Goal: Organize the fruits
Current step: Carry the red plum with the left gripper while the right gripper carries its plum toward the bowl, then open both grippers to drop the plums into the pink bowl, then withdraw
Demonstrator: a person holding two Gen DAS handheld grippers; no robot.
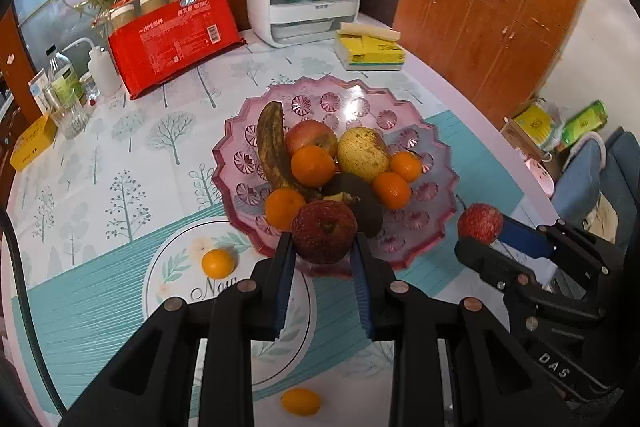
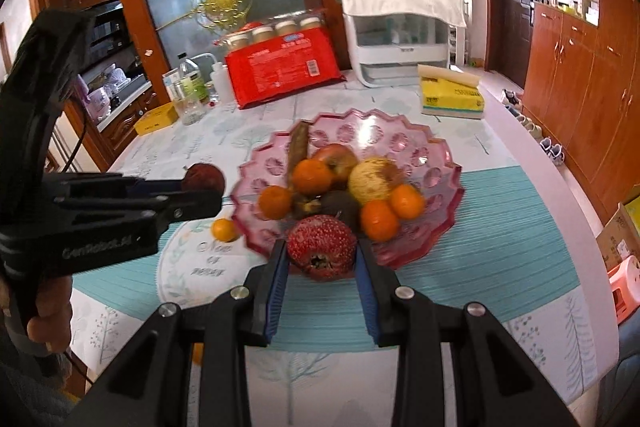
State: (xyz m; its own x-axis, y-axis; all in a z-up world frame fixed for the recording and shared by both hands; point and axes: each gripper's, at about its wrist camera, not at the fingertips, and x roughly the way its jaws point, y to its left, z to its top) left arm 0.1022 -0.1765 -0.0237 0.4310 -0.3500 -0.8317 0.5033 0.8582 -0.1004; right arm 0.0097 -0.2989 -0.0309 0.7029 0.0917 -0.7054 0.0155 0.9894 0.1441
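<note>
My left gripper (image 1: pixel 323 239) is shut on a dark red apple (image 1: pixel 324 235), held just above the near rim of the pink glass bowl (image 1: pixel 360 107). To its right, my right gripper (image 1: pixel 482 233) is shut on a speckled red apple (image 1: pixel 480 223). In the right wrist view that speckled apple (image 2: pixel 322 247) sits between my right gripper's (image 2: pixel 321 249) blue pads in front of the bowl (image 2: pixel 400 143). The left gripper (image 2: pixel 204 189) is at the left with its dark apple (image 2: pixel 206 178). The bowl holds a brown banana (image 1: pixel 272 147), an apple, a yellow pear (image 1: pixel 362 155) and several tangerines.
Two loose tangerines lie on the table, one (image 1: pixel 218 263) left of the bowl and one (image 1: pixel 300 401) near the front edge. Behind the bowl stand a red package (image 1: pixel 176 43), a white appliance (image 1: pixel 308 3), a yellow tissue pack (image 1: pixel 370 53) and bottles (image 1: pixel 68 83). The table's curved edge runs along the right.
</note>
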